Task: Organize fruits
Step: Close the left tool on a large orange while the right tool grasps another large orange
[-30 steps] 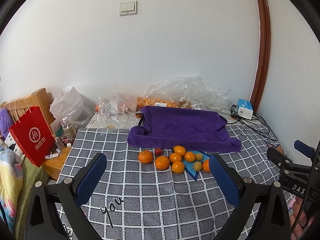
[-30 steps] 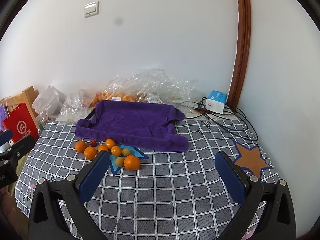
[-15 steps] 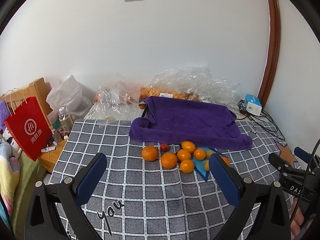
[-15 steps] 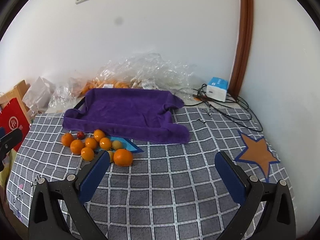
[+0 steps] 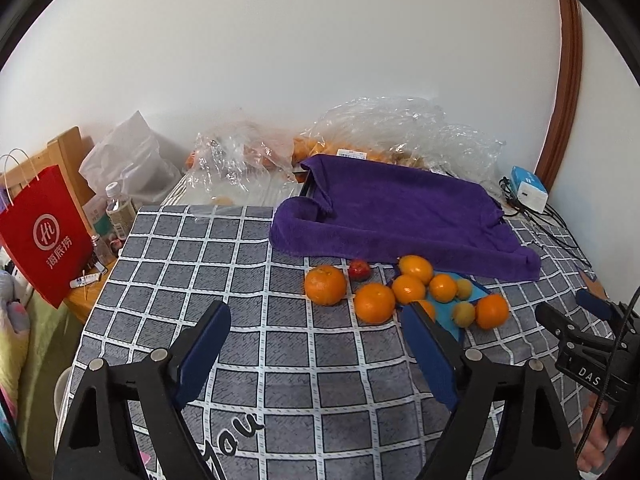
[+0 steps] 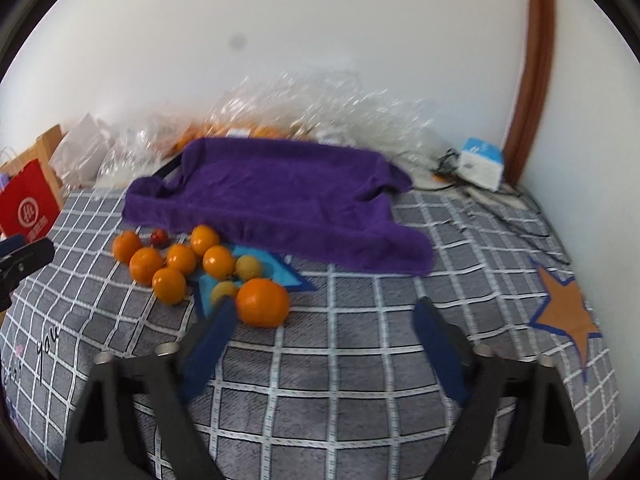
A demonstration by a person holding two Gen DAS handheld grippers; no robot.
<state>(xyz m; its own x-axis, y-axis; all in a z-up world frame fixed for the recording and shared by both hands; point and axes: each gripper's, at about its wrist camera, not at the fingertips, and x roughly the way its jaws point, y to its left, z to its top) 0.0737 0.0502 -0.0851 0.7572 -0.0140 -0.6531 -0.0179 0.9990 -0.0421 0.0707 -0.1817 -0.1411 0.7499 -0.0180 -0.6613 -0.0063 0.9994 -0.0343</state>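
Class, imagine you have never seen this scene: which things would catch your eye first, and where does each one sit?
First, the cluster of oranges on the grey checked cloth, some lying on a blue star patch, with one small red fruit at its far edge. Just behind them lies a purple towel, with crumpled clear plastic bags along the wall. At far left stands a red paper bag.

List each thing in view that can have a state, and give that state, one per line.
left gripper: jaws open, empty, above the cloth
right gripper: jaws open, empty
oranges: loose cluster on the checked cloth, none held
small red fruit: loose beside the oranges
purple towel: spread out, front edge rumpled
red paper bag: upright
plastic bottle: upright, capped
clear plastic bags: crumpled, oranges inside
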